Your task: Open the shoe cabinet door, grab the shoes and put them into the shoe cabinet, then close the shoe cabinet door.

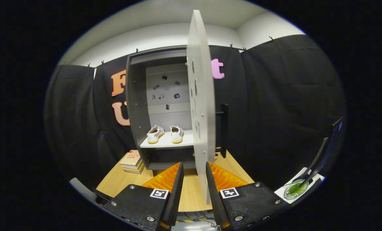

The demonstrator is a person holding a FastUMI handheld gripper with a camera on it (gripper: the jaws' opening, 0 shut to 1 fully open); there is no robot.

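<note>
Our gripper [194, 179] spreads around the door [201, 106] edge; 2 shoes [164, 133] sit shelved, so we swing it left, shut.

Black cloth wall [274, 106] spans the frame's middle beneath a white wall [165, 35]; wooden table [191, 192] at lower centre, stacked books [132, 162] lower left.
</note>
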